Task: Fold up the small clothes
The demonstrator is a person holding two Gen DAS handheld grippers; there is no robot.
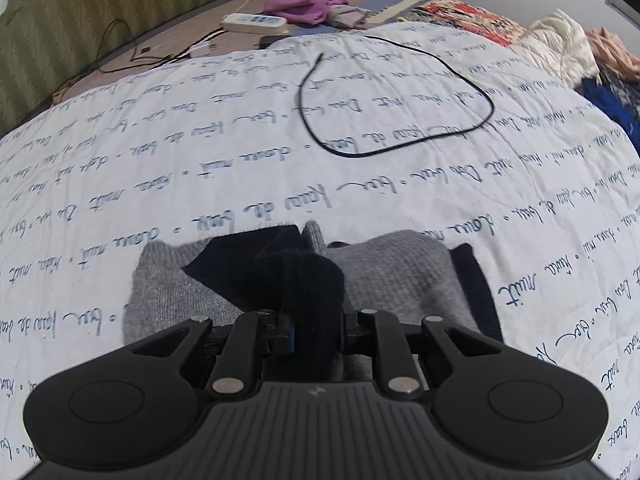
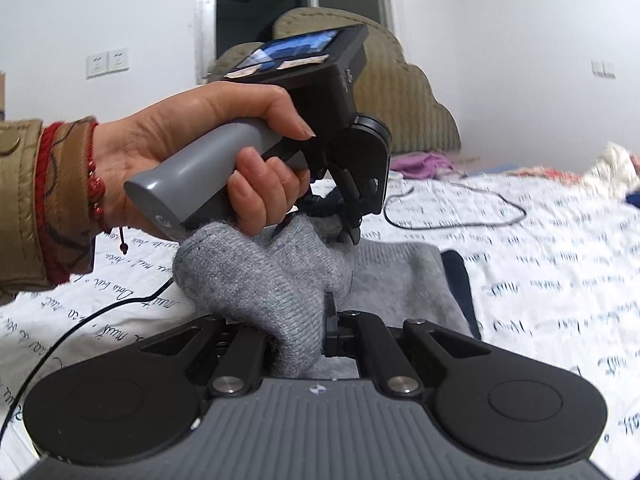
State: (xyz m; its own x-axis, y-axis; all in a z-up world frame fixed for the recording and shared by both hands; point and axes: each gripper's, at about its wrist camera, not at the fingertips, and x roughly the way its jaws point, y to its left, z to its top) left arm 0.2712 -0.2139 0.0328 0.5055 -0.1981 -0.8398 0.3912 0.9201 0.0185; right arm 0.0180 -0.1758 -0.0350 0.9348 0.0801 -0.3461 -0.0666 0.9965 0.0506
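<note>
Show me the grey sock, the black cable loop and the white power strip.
grey sock [image 2: 256, 280]: right wrist view, on the bunched knit held up in front.
black cable loop [image 1: 486, 118]: left wrist view, on the right-hand bend of the loop.
white power strip [image 1: 254, 23]: left wrist view, on its top face.

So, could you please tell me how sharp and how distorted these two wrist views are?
Left wrist view: strong fisheye bowing of the bedsheet, fairly sharp on the grey-and-navy sock and black cable, soft and even light. Right wrist view: the same curvature with dark corners; the left hand and sock are crisp, while the sheet print at right is smeared.
</note>
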